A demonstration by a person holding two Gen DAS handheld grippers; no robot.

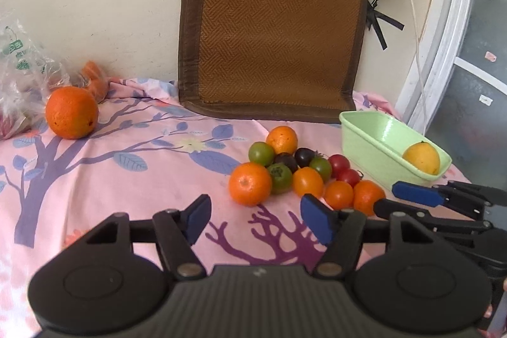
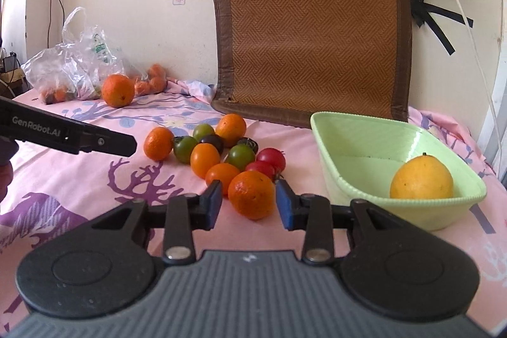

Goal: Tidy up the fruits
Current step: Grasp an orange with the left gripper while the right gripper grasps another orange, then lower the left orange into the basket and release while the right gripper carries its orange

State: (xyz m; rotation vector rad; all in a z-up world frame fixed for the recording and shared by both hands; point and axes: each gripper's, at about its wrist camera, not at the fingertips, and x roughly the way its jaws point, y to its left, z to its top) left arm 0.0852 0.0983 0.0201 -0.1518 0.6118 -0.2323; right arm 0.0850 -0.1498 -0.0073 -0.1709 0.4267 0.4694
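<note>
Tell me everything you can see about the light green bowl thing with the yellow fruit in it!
The light green plastic basin is oblong, with sloping walls, fine ridges across its inside and a rolled rim. It sits upright on the pink flowered cloth, right of the heap of small fruit, in front of the brown woven mat. One round yellow citrus fruit lies inside at its near end; the rest is bare. No gripper touches it.

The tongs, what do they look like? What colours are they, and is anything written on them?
Both tongs match. The left tongs and the right tongs have black linkage arms with silver rivets, blue flat pads at the tips, two round black discs and a ribbed grey body behind. White lettering reading GenRobot.AI runs along the side of the left one. No cables or sleeves show.
</note>
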